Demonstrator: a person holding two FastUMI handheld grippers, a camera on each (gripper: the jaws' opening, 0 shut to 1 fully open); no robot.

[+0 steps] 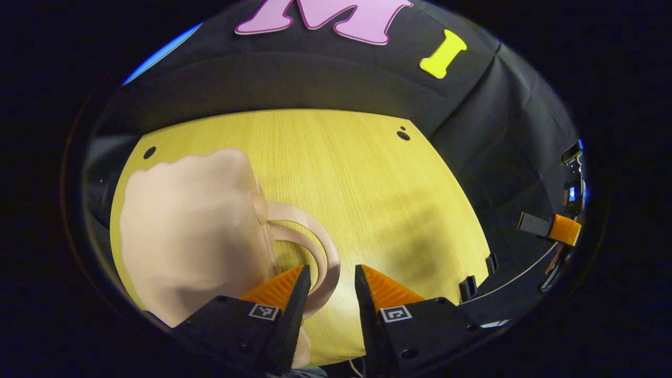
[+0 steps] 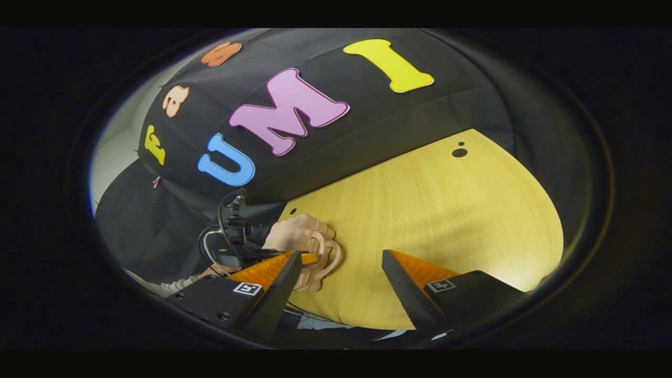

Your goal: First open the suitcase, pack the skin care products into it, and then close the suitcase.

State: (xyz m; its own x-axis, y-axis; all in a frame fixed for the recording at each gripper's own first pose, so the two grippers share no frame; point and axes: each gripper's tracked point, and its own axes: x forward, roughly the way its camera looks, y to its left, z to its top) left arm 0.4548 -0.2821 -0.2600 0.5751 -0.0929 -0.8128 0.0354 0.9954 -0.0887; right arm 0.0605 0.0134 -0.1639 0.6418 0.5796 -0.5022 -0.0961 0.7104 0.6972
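- Fingers of the left gripper (image 1: 331,286) stand apart, the loop handle (image 1: 321,247) of the pale pink suitcase (image 1: 189,231) between them, unpinched; likely lined up to grasp it for opening.
- Right gripper (image 2: 341,275) gapes wide over the bare wooden table (image 2: 446,210), well clear, seemingly waiting.
- Suitcase: soft, rounded, apparently closed, lying at the table's left part.

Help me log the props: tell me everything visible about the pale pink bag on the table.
The pale pink bag is a soft, matte pouch with a lumpy, puffy body and two thin looped handles curving out to one side. It rests on the yellow wooden table, near its edge. In the left gripper view the handles lie just ahead of the left gripper, whose jaws are open; contact can't be confirmed.
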